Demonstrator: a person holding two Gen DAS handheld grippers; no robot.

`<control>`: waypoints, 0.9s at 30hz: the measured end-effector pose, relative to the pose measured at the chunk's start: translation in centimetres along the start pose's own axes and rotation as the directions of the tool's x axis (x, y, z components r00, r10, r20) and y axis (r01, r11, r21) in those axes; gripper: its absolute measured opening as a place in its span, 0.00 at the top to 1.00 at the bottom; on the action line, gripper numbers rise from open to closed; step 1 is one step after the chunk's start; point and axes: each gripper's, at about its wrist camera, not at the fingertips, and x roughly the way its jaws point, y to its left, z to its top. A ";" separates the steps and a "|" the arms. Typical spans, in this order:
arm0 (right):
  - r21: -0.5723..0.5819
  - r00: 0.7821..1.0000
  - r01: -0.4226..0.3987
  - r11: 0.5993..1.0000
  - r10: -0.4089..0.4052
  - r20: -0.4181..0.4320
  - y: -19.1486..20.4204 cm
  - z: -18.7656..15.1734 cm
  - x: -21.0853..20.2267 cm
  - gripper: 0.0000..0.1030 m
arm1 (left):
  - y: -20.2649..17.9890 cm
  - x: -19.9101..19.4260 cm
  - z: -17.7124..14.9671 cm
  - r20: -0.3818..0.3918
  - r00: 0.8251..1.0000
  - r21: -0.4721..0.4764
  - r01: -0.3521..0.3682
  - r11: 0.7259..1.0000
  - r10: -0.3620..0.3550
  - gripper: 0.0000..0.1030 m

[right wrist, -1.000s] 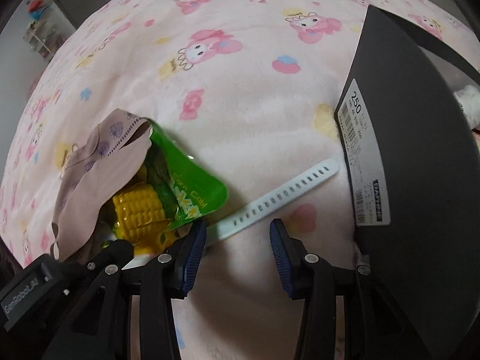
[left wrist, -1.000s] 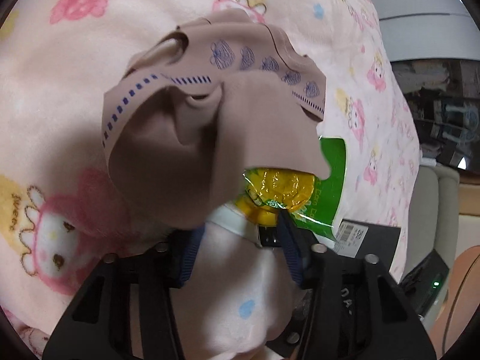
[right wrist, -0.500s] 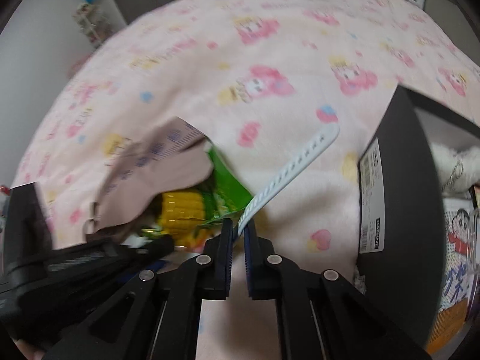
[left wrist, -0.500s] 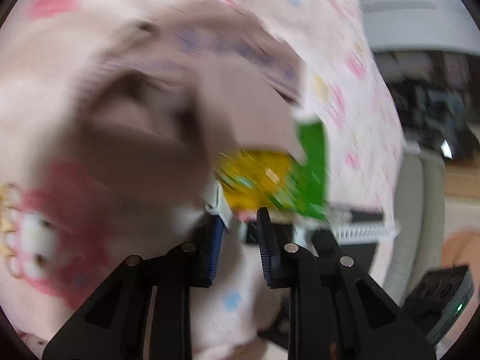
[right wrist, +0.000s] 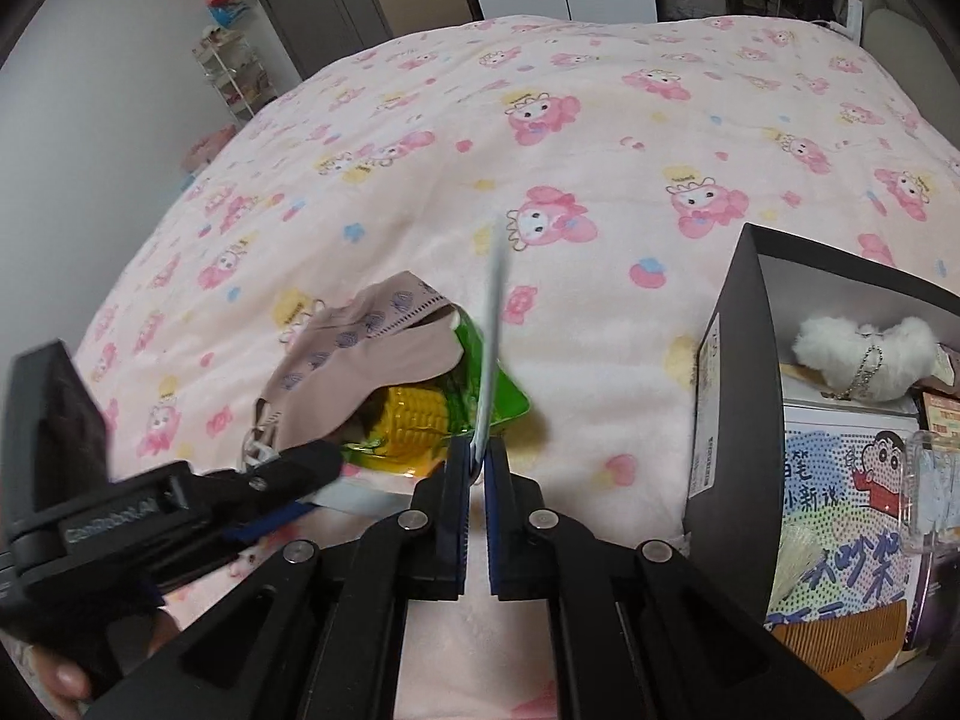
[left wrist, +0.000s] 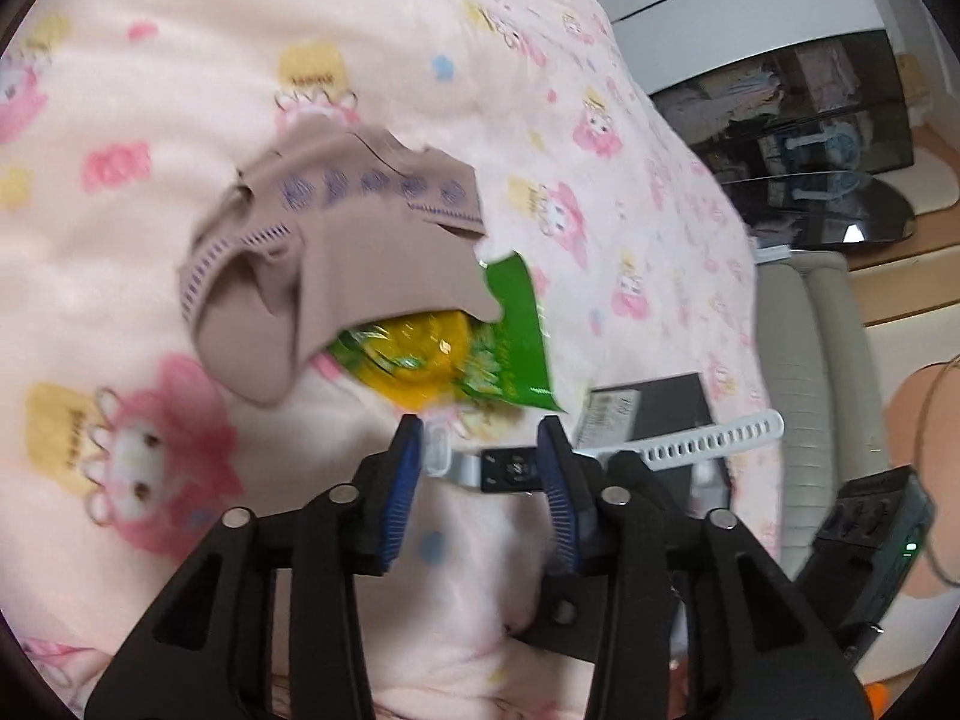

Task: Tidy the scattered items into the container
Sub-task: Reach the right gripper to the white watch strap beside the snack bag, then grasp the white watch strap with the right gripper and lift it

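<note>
On the pink cartoon blanket [right wrist: 600,138] in your bedroom, your right gripper [right wrist: 478,462] now pinching the lifted watch strap [right wrist: 493,324], left gripper [left wrist: 477,462] reopened wide.

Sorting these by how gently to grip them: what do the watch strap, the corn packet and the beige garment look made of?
Watch strap: likely matte silicone or rubber, pale, with rows of punched holes. Corn packet: glossy plastic film, shiny and crinkled. Beige garment: soft knit fabric, draped in limp folds with printed trim.

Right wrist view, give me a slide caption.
Right gripper shut on a pale watch strap, lifted beside the open black box.
</note>
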 end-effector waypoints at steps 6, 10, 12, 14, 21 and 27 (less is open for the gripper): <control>-0.002 0.992 0.036 0.999 -0.035 0.120 -0.8 1.1 -3.5 0.97 | 0.6 1.8 0.4 -0.050 0.996 -0.009 0.075 0.997 -0.076 0.59; -0.038 0.965 0.069 0.997 -0.057 0.255 0.1 2.1 -8.0 0.97 | 0.2 1.4 0.3 -0.024 0.998 0.017 0.051 0.999 -0.051 0.59; -0.084 0.971 0.059 0.995 -0.038 0.237 1.2 2.4 -8.0 0.97 | -0.1 1.7 0.1 -0.013 0.999 0.009 0.042 0.999 -0.042 0.58; -0.109 0.984 0.021 0.994 -0.001 0.180 2.2 2.0 -6.3 0.97 | 0.1 1.6 0.2 0.001 0.999 -0.011 0.035 0.999 -0.035 0.57; 0.045 0.997 -0.057 0.997 0.059 -0.039 1.0 -1.7 2.1 0.97 | 1.7 1.4 0.6 0.035 0.999 -0.094 0.016 0.995 -0.013 0.50; -0.023 0.990 -0.007 1.000 0.003 -0.144 0.6 -1.8 3.9 0.88 | 1.4 4.0 0.8 -0.062 0.997 -0.071 -0.060 0.996 0.055 0.62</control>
